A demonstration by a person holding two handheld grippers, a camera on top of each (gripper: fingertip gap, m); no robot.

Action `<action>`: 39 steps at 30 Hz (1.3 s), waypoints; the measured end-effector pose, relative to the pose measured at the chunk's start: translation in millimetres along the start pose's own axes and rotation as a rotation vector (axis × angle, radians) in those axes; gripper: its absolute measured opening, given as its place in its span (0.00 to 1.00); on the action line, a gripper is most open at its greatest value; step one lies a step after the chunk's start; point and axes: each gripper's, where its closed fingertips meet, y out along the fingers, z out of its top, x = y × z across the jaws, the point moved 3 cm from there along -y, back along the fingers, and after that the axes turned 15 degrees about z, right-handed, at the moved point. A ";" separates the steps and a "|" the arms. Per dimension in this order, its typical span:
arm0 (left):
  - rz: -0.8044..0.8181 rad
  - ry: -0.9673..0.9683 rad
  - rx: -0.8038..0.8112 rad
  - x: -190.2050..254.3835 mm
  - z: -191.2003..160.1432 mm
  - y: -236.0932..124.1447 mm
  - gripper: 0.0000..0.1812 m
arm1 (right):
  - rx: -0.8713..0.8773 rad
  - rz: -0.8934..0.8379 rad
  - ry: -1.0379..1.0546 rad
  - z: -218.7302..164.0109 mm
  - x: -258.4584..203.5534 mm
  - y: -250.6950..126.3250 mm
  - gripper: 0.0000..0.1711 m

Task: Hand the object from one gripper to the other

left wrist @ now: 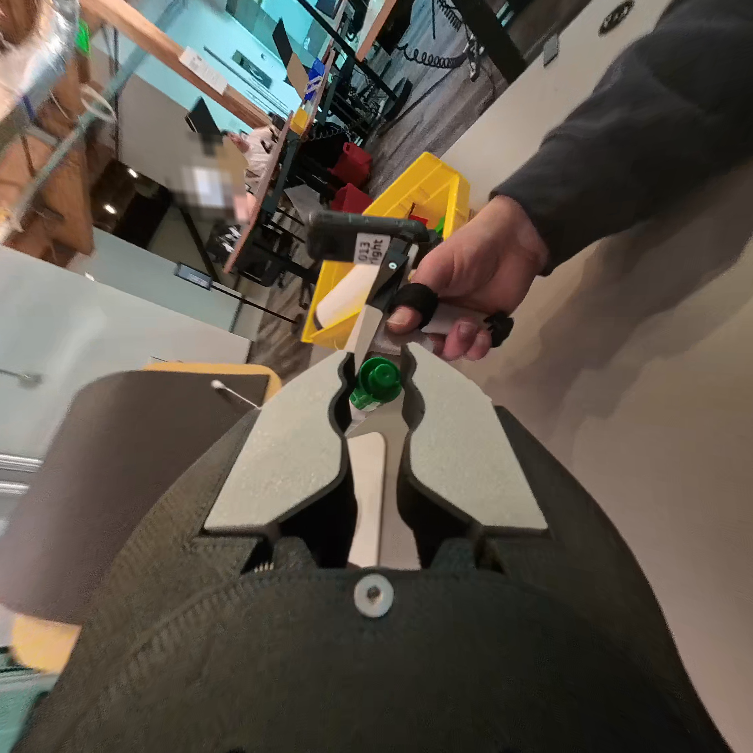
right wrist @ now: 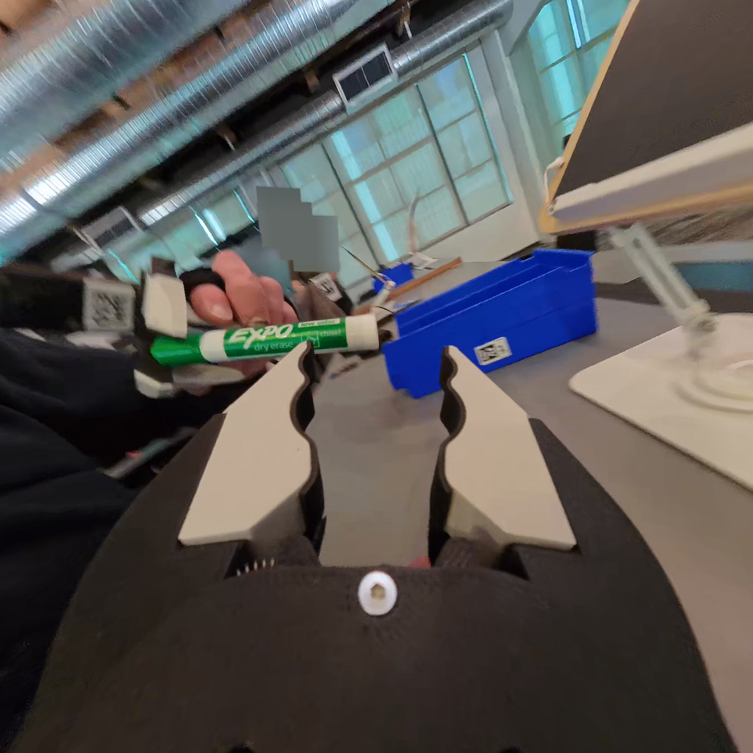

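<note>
A green-and-white dry-erase marker (right wrist: 277, 338) lies level in the air, held by its green cap. My left gripper (left wrist: 375, 366) is shut on that cap (left wrist: 377, 385), which shows end-on between its tips. In the right wrist view the left gripper (right wrist: 161, 350) is at the left with a hand behind it. My right gripper (right wrist: 377, 352) is open and empty. Its left fingertip overlaps the marker's barrel and the white end reaches over the gap. In the left wrist view the right gripper (left wrist: 385, 338) sits just beyond the cap, held by a hand (left wrist: 481, 265).
A yellow bin (left wrist: 428, 191) with a white roll stands behind the right gripper. A blue bin (right wrist: 509, 301) sits on the grey table (right wrist: 366, 448) beyond the right gripper. A white lamp base (right wrist: 692, 379) is at the right. A dark sleeve fills the left.
</note>
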 end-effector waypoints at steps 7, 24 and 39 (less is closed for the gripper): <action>-0.123 -0.328 -0.057 -10.9 -4.7 -1.4 0.11 | -0.392 -0.096 -0.577 -20.1 -22.6 21.4 0.36; -0.027 -0.468 -0.063 -36.8 -16.0 2.3 0.19 | -0.361 -0.202 -0.474 3.7 -18.2 1.9 0.09; 0.076 -0.421 -0.236 -38.6 -63.3 -12.9 0.11 | -0.357 -0.955 -0.125 47.8 40.4 -199.0 0.09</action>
